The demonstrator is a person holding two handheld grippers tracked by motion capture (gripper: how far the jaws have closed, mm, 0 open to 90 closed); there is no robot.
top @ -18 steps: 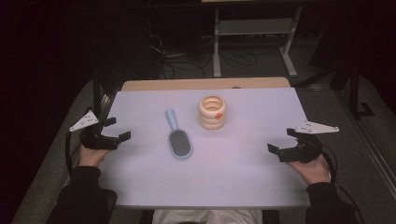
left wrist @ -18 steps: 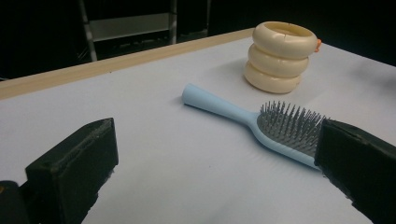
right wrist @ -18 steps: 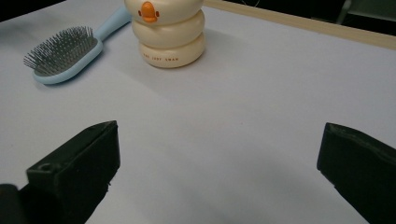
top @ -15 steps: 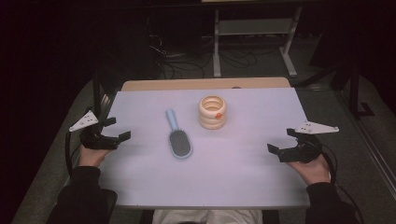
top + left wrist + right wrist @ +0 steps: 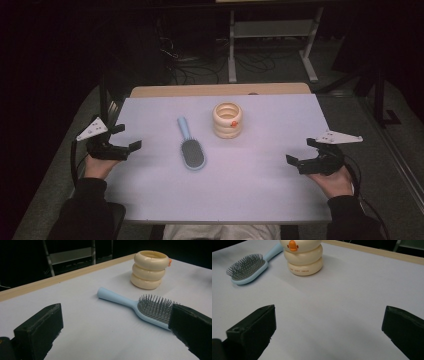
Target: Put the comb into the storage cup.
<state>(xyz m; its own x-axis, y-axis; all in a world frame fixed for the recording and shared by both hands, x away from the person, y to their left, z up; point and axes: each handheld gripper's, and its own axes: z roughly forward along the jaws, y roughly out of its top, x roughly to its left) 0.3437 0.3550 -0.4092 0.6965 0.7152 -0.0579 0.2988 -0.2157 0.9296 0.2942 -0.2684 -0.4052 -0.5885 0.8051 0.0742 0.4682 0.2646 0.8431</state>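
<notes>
The worktop (image 5: 250, 190) is a pale lilac-white sheet, smooth and matte, laid over a board whose light wooden edge (image 5: 220, 90) shows along the far side. Seen from above, the brush (image 5: 190, 150) lies near the middle, slightly toward 10 o'clock of centre, bristles up, with its light blue handle pointing to about 11 o'clock. The cream holder (image 5: 227, 120), three stacked rings with a small orange beak on its side, stands upright just at 1 o'clock of the brush head, apart from it.

The left hand-held gripper (image 5: 122, 140) sits at the 9 o'clock edge of the worktop, released, its jaws spread wide with nothing between them; in its own view the brush (image 5: 140, 306) and the holder (image 5: 150, 270) lie beyond the jaws. The right hand-held gripper (image 5: 302, 152) sits at the 3 o'clock edge, also released and grasping nothing, well apart from both things; its view shows the holder (image 5: 303, 258) with the beak facing it and the brush (image 5: 249, 268) to the side.

The room is dark. Grey floor (image 5: 395, 150) flanks the worktop, tangled cables (image 5: 195, 70) lie at 12 o'clock, and a pale metal stand (image 5: 272, 32) with a shelf rises behind them.
</notes>
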